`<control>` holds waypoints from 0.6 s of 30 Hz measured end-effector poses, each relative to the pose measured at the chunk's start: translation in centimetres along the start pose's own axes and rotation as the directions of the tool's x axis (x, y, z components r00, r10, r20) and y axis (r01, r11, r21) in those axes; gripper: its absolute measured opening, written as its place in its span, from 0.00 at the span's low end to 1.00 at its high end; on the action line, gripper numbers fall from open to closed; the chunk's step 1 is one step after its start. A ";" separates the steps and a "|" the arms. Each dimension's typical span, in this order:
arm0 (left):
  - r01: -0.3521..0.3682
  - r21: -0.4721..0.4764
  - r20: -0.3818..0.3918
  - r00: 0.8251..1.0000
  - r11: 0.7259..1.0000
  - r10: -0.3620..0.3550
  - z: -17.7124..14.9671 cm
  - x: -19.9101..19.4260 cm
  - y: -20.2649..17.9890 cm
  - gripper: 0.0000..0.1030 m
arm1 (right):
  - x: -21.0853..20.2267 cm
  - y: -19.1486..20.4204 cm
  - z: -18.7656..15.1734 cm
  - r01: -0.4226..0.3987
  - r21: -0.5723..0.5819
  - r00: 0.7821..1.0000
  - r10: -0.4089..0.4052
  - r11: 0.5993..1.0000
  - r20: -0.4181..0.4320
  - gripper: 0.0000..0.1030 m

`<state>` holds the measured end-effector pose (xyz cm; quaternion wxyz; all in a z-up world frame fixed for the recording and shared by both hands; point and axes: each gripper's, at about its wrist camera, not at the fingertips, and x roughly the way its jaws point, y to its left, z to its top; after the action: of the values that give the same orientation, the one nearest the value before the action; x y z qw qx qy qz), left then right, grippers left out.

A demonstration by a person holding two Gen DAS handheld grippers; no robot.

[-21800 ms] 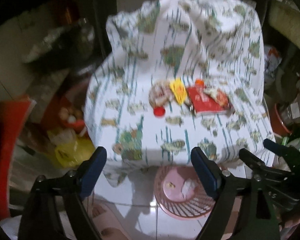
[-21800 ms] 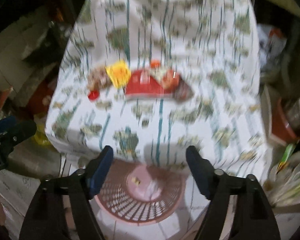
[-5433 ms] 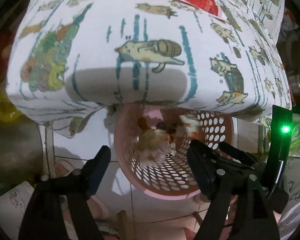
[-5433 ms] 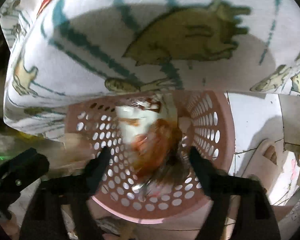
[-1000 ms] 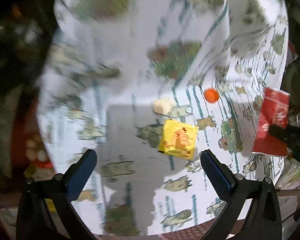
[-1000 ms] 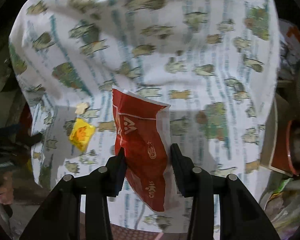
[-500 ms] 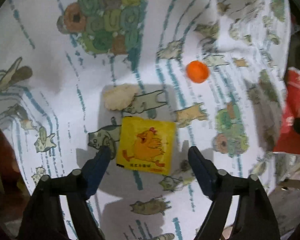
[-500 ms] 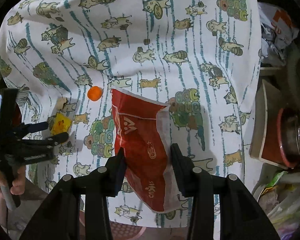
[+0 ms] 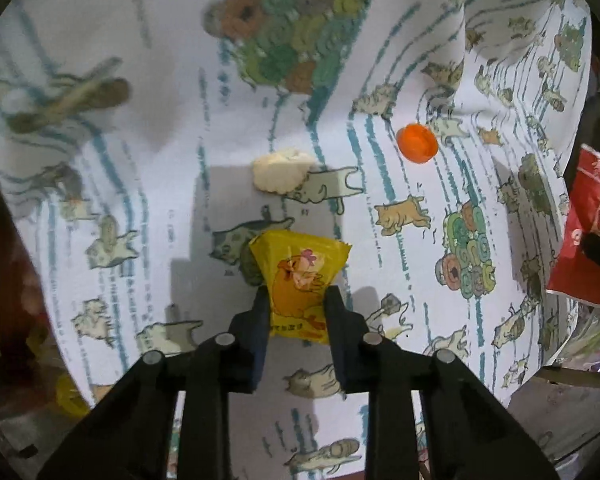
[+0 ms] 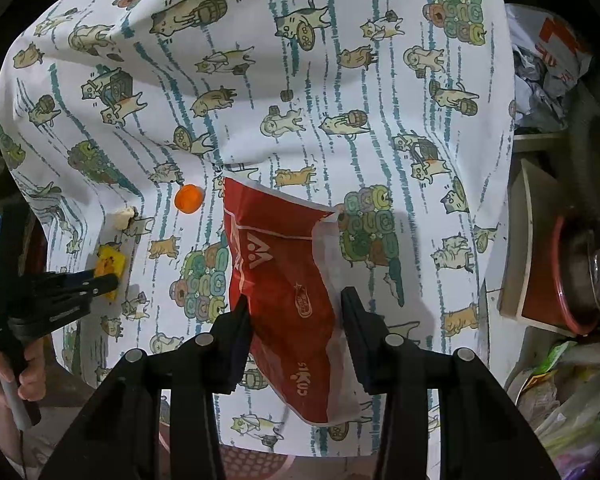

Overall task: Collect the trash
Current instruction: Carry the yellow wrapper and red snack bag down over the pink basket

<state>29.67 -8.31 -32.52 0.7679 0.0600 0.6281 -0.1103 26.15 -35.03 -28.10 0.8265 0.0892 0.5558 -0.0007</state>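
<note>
A yellow snack packet (image 9: 300, 276) with a chicken print lies on the cat-print cloth (image 9: 160, 184). My left gripper (image 9: 296, 304) is closing on it, and the pads pinch its lower half so that it buckles. The right wrist view shows this gripper (image 10: 108, 280) at the left, on the packet (image 10: 108, 262). My right gripper (image 10: 294, 304) is shut on a red and white plastic bag (image 10: 288, 280), which hangs above the cloth. The bag (image 9: 584, 240) shows at the right edge of the left wrist view.
An orange bottle cap (image 9: 417, 143) and a pale crumpled scrap (image 9: 282, 170) lie on the cloth beyond the packet. A pink perforated basket (image 10: 252, 464) peeks out below the cloth's front edge. Crumpled bags (image 10: 548, 60) and a red-rimmed pot (image 10: 556, 280) crowd the right side.
My left gripper has come down over the yellow packet and its jaws have narrowed from wide apart to pinching it. The right gripper holds the red bag as before.
</note>
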 end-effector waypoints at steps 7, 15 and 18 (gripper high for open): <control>0.065 -0.053 0.068 0.996 0.996 -0.062 -1.4 -4.0 1.9 0.24 | -0.1 1.3 -0.5 0.006 -0.023 1.000 -0.006 1.000 0.010 0.43; 0.057 -0.055 0.139 0.989 0.997 -0.049 -3.4 -8.7 3.4 0.24 | -1.9 3.5 -1.1 -0.022 -0.077 0.998 0.027 0.997 0.064 0.43; 0.062 -0.013 0.188 0.980 0.998 -0.059 -3.8 -9.9 1.1 0.24 | -3.5 4.6 -1.7 0.020 -0.095 0.994 -0.009 0.995 0.109 0.43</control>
<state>24.46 -5.40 -23.71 0.8204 0.0228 0.5557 -0.1328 23.74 -30.64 -24.84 0.8587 0.0452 0.5102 0.0151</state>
